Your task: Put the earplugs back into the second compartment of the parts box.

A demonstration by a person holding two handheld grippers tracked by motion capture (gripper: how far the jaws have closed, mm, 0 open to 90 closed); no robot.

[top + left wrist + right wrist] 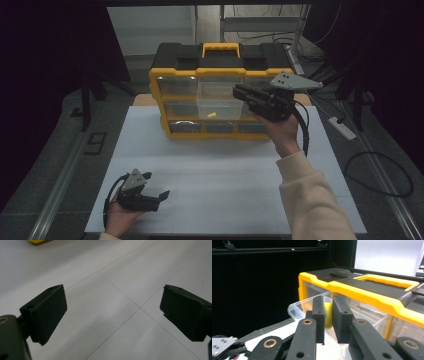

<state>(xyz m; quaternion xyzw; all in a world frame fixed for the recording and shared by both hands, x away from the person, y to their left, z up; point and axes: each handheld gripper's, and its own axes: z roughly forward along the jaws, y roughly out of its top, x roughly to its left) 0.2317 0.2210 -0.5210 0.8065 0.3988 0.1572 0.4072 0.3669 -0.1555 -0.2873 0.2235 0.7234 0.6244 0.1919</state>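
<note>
Dark curtains and cables are seen behind a white table (220, 165) on which a yellow and black drawer cabinet (220, 65) stands at the far edge. One clear drawer (219, 102) in the middle column is pulled out toward the person, and a small yellow piece (211, 115) is seen lying in it. The right gripper (240, 94) is held up in the air at the cabinet's right front, pointed across the open drawer. In the right gripper view its jaws are nearly closed, and a small yellow object (328, 315) is clenched between them, just above the drawer's clear rim (307, 303). The left gripper (157, 197) is rested low on the near left part of the table, well apart from the cabinet. In the left gripper view its jaws are spread wide, with nothing between them but the bare table top (112, 302)
</note>
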